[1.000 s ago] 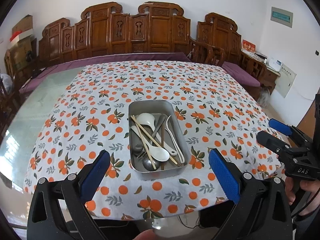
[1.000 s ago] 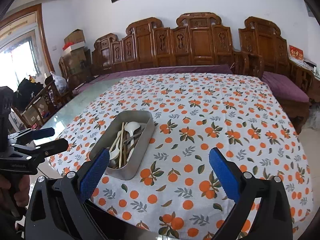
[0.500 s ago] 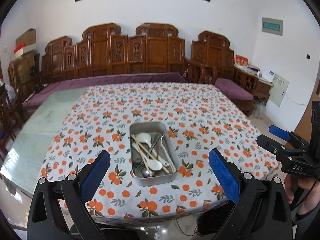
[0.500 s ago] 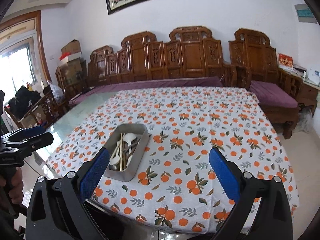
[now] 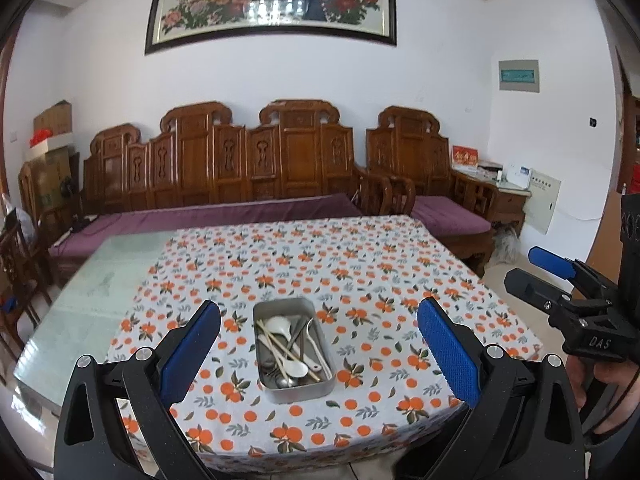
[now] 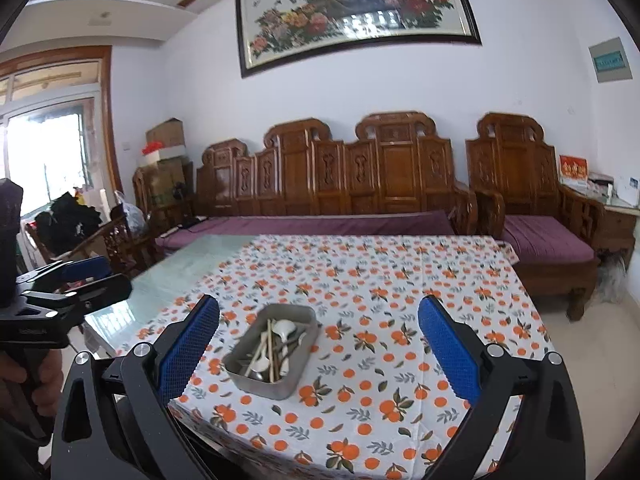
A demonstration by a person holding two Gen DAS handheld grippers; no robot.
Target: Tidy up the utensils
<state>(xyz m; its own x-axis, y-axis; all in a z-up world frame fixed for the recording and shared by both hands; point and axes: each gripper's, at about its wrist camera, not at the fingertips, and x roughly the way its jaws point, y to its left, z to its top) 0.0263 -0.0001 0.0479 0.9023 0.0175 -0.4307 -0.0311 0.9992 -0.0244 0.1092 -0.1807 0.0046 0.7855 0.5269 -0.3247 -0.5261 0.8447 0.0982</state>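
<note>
**Metal tray of utensils sits ahead of two spread grippers**

A rectangular metal tray lies on the bench, low in the centre of the left wrist frame, near the bench's front edge. Inside it, jumbled together, are white ceramic spoons, a pair of pale chopsticks lying slantwise over them, and some metal cutlery whose kinds are hard to tell apart. The orange-print tablecloth covers most of the bench, leaving a strip of bare glass at the left of the frame.

The left gripper fills the bottom of its own frame with its blue-padded fingers spread wide, nothing between them. The tray shows in the gap between the fingers, beyond their tips and well apart from them. In the right wrist view the same tray lies lower centre, slightly left, its long axis slanting toward the upper right.

The right gripper is also spread wide and holds nothing; the tray again lies past its fingertips, not touching. It appears at the right edge of the left wrist frame too, gripped by a hand, off the bench's right side. A carved wooden sofa stands behind the bench.
</note>
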